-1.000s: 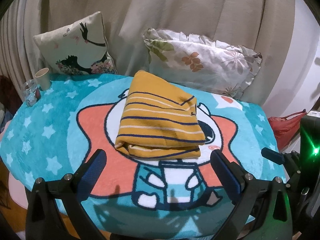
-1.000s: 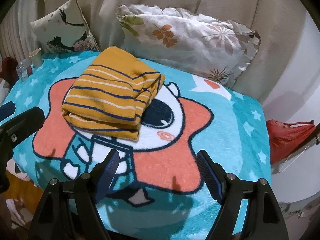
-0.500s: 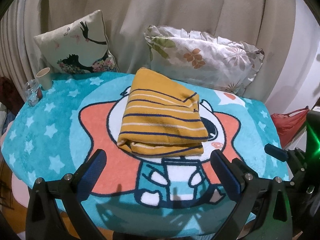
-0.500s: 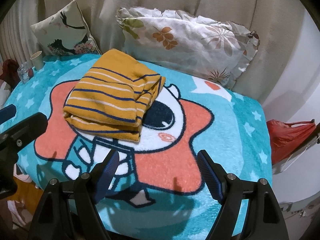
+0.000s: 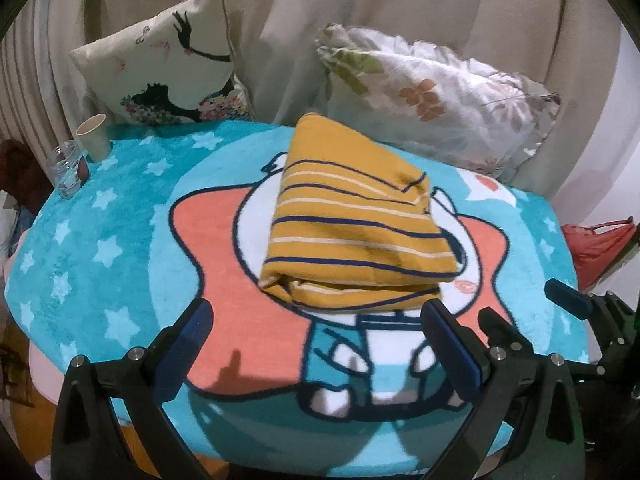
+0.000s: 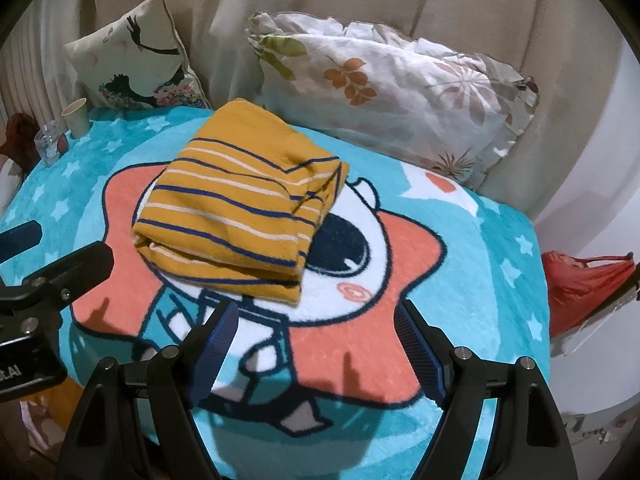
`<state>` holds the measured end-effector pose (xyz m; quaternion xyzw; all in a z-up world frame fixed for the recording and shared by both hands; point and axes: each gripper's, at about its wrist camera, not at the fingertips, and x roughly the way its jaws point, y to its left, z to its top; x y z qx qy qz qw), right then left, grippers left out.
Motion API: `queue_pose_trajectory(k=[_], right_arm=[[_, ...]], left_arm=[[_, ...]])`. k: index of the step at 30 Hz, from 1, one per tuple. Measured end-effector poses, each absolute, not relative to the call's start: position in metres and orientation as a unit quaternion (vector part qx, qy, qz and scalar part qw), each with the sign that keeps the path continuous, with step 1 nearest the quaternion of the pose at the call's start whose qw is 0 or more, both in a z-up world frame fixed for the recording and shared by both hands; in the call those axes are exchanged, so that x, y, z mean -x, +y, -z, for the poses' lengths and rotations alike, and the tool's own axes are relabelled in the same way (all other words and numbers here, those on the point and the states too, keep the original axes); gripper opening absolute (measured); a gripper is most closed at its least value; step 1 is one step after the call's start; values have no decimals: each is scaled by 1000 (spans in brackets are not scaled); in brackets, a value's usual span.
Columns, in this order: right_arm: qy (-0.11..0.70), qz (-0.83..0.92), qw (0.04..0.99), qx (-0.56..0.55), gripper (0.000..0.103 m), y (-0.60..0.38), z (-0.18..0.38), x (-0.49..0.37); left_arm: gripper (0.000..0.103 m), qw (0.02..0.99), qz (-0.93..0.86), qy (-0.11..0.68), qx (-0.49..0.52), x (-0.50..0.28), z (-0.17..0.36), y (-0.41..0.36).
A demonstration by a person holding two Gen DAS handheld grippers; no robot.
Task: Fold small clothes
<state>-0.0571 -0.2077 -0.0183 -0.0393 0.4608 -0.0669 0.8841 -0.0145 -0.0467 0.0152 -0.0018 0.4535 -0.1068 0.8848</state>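
Note:
A mustard-yellow garment with navy and white stripes lies folded into a thick packet in the middle of the teal cartoon blanket. My left gripper hovers just in front of its near folded edge, open and holding nothing. In the right wrist view the same folded garment sits up and to the left of my right gripper, which is also open and empty over the blanket. The left gripper's body shows at the left edge of that view.
Two cushions lean on the beige backrest: a bird-print cushion at left and a floral pillow at right. A paper cup and a glass jar stand at the blanket's far left corner. A red bag hangs beyond the right edge.
Both grippers have shifted slightly toward the folded garment, which now sits a little closer to the fingertips. The garment itself has not moved, and both stay open.

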Motion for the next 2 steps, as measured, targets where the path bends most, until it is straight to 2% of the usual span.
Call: queue_pose_trajectory(k=[2], right_arm=[[463,68,883,39,84,-204,19,51]], left_arm=[[103,884,102,456,-1,8,-14,-42]])
